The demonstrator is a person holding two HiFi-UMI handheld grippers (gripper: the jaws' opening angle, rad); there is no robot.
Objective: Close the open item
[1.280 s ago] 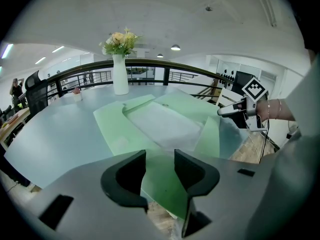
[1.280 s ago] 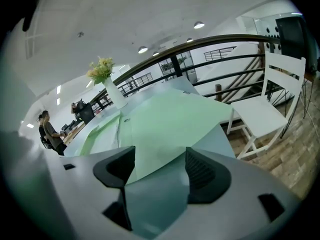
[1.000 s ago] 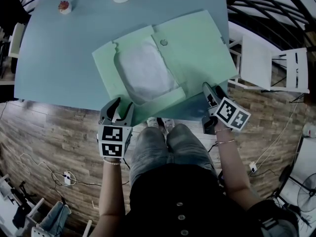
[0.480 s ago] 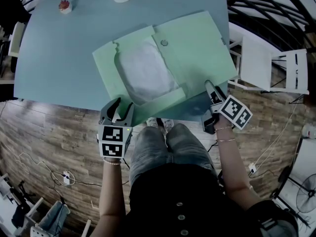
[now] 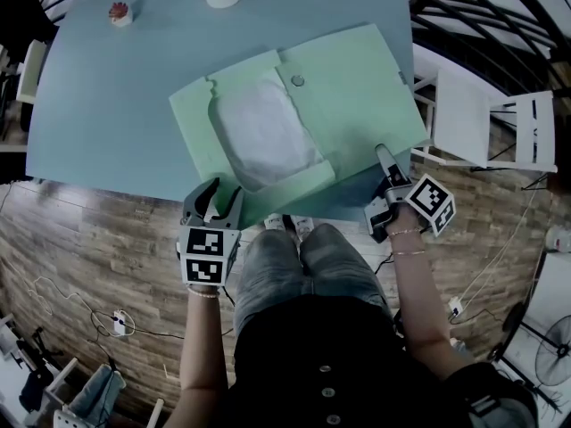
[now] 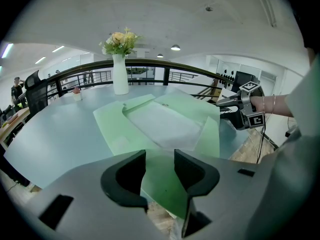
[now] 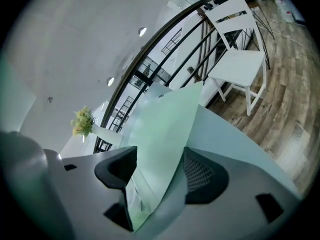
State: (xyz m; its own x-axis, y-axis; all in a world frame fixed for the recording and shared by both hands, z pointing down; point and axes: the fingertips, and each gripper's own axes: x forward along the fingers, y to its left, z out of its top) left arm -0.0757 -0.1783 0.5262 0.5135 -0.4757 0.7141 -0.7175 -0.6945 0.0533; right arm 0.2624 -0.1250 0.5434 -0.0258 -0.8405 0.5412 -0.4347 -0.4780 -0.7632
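The open green folder lay flat on the blue table, its white sheets bared in the left half and its loose cover spread to the right of the fold. That fold ran away from you, so the cover would have had to swing leftward over the sheets. Your right gripper was the nearer one: the cover's near right edge passed between its jaws, and the rest of the cover stretched ahead of them and off to their left. Those jaws had just been closing a little, yet they stood well spread, with the thin edge between the pads and no pinch on it that I could see. Your left gripper sat at the table's near edge, jaws apart and gripping nothing, with the folder's narrow near flap just ahead of them and slightly to their right.
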